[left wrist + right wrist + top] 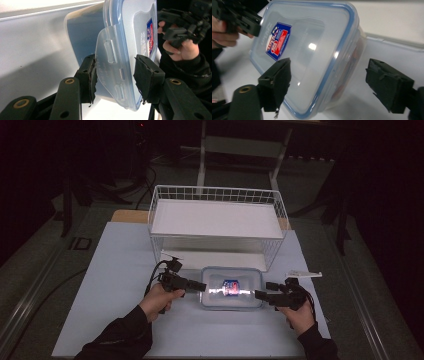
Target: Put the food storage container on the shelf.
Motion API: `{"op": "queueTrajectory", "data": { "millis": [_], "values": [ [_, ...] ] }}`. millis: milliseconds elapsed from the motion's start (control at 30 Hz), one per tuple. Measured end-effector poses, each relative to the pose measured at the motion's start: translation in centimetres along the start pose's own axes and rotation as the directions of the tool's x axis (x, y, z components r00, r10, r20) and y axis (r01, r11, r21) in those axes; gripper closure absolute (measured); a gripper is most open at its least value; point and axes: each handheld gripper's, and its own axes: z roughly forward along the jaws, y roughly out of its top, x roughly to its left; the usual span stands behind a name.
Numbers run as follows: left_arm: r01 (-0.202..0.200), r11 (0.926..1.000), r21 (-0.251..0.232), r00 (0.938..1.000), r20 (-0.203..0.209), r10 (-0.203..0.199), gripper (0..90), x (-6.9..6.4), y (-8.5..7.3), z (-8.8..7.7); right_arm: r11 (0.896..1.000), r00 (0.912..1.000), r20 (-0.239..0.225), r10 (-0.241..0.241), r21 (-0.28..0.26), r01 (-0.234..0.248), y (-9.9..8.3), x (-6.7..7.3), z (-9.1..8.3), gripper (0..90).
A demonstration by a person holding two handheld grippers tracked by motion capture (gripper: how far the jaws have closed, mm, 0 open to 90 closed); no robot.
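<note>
High view: a lidded plastic container point(232, 288) lies at centre frame on the table point(115, 270), before a wire basket point(217, 222).

Left gripper view: the left hand-held gripper point(115, 75) straddles the lid's latch flap point(110, 72); whether the pads press I cannot tell.

Right gripper view: the right hand-held gripper point(328, 80) is released around the container's end. Stiff, light, slick; probably best gripped at the rim.

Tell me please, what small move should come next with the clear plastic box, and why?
Probably the right gripper should close on the near end of the clear plastic box with the blue-rimmed lid. Its jaws straddle that end but stand apart from it, while the left gripper sits around the lid's clear latch flap at the other end. With both ends held, the box could be steadied.
</note>
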Motion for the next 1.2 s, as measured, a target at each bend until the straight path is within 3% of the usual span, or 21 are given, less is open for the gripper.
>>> {"op": "queueTrajectory", "data": {
  "millis": [167, 233, 500, 533, 600, 767, 833, 1067, 1200],
  "values": [
    [-0.025, 0.9997, 0.003, 0.9996, -0.011, 0.025, 54.6, -0.5, -0.2, 0.0, 0.997, 0.9941, -0.076, 0.077, 0.021, -0.076, 0.0, -1.2, 0.6, 32.7],
    [-0.029, 0.9996, -0.002, 0.9995, -0.010, 0.029, 54.6, -0.5, -0.2, 0.0, 0.996, 0.9900, -0.110, 0.088, 0.014, -0.087, 0.0, -1.3, 0.5, 42.7],
    [-0.055, 0.9982, -0.024, 0.9981, -0.029, 0.055, 54.8, -1.0, -0.8, 0.0, 0.995, 0.9886, -0.112, 0.101, 0.015, -0.100, 0.0, -1.0, 0.0, 47.5],
    [-0.078, 0.9966, -0.027, 0.9963, -0.038, 0.077, 54.8, -1.2, -1.0, -0.1, 0.995, 0.9890, -0.107, 0.102, 0.015, -0.101, 0.0, -0.9, -0.1, 47.7],
    [-0.076, 0.9966, -0.031, 0.9960, -0.050, 0.074, 55.1, -1.7, -1.2, -0.1, 0.996, 0.9915, -0.092, 0.091, 0.019, -0.090, 0.0, -0.4, -0.3, 48.3],
    [-0.113, 0.9923, -0.051, 0.9914, -0.072, 0.109, 54.8, -2.4, -1.8, -0.6, 0.998, 0.9962, -0.064, 0.058, 0.006, -0.058, 0.1, 0.7, -0.8, 49.1],
    [-0.140, 0.9881, -0.062, 0.9877, -0.079, 0.135, 54.8, -2.9, -1.8, -1.0, 0.998, 0.9956, -0.068, 0.064, 0.008, -0.064, 0.2, 1.1, -1.0, 49.5],
    [-0.169, 0.9810, -0.094, 0.9820, -0.100, 0.160, 55.0, -4.6, -1.5, -2.8, 0.999, 0.9962, -0.083, 0.027, -0.023, -0.029, 1.2, 2.4, -1.7, 49.6],
    [-0.199, 0.9715, -0.129, 0.9762, -0.113, 0.185, 55.3, -6.0, -1.0, -4.2, 0.999, 0.9960, -0.089, 0.011, -0.041, -0.014, 2.0, 3.4, -2.3, 49.6]
  ]
}}
